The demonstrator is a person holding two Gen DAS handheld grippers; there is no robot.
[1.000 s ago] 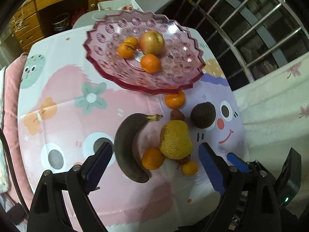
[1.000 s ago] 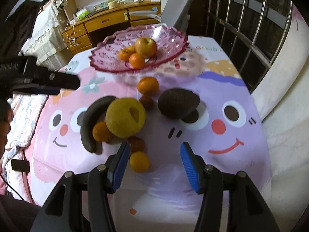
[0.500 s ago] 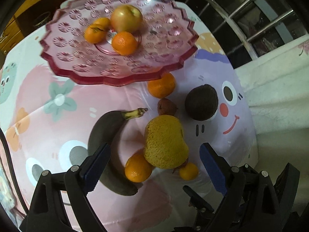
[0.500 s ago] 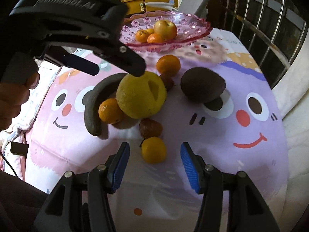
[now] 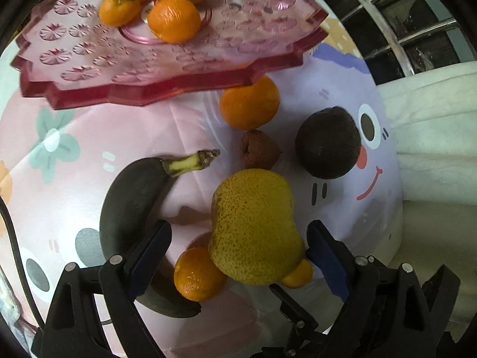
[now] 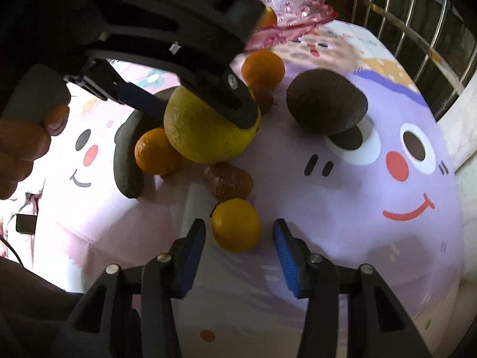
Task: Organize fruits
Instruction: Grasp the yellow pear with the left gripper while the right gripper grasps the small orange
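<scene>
Pick-up step: left gripper (image 5: 238, 256) jaws closing astride large yellow speckled pear (image 5: 253, 226) mid-tablecloth; right gripper (image 6: 238, 250) closing around small orange citrus (image 6: 236, 225), untouched; next, clamp, lift to pink glass dish (image 5: 179, 68).

- Tablecloth (image 6: 372, 238): pink and purple, printed with cartoon faces, covering the table.
- Railing (image 6: 417, 29): metal bars at far right.
- White fabric (image 5: 432, 134): lying at right, just beside the cloth.
- Black cable (image 5: 9, 232): at the left edge.
- Small dark object (image 6: 26, 223): at near left.
</scene>
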